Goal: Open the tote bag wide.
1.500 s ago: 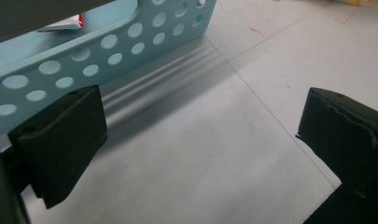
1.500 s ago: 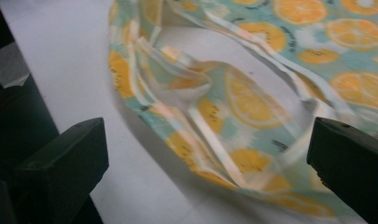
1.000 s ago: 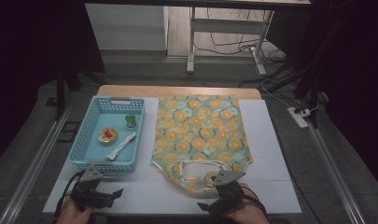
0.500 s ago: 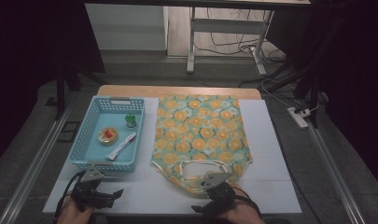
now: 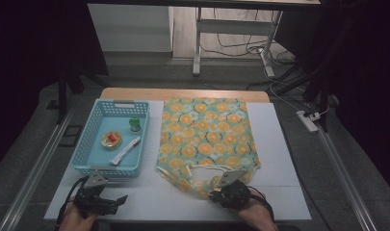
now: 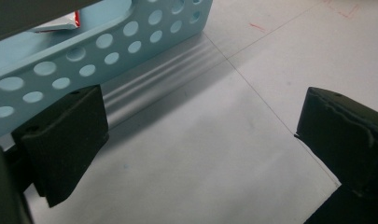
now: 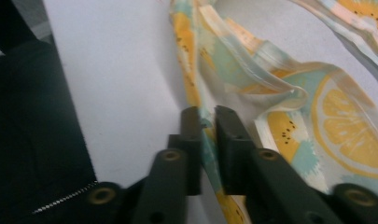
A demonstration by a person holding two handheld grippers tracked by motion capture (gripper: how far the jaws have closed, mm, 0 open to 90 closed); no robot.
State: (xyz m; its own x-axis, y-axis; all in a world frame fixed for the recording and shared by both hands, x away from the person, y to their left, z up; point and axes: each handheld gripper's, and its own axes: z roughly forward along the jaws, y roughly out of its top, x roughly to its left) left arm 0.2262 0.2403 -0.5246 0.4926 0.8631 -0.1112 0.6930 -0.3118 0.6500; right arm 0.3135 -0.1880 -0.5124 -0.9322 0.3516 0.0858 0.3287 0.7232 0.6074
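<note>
Two grippers are working at the bottom of the high view, on a white table (image 5: 284, 144). The right gripper (image 5: 216, 188), at lower centre, is sitting at the near edge of the bag (image 5: 207, 139), a citrus-print cloth bag lying flat across the middle of the frame with its handles toward the bottom. Its jaws have just been closing, and in the right gripper view the right gripper (image 7: 206, 122) is pinching a fold of the bag's (image 7: 317, 107) hem between nearly meeting pads. The left gripper (image 5: 116, 201), at lower left, is resting just below the basket (image 5: 86, 144); in the left gripper view its jaws are standing wide apart over bare table, holding nothing, with the basket's (image 6: 98, 51) perforated wall at upper left. The basket is lying just beside the bag's left edge and is holding a few small items.
</note>
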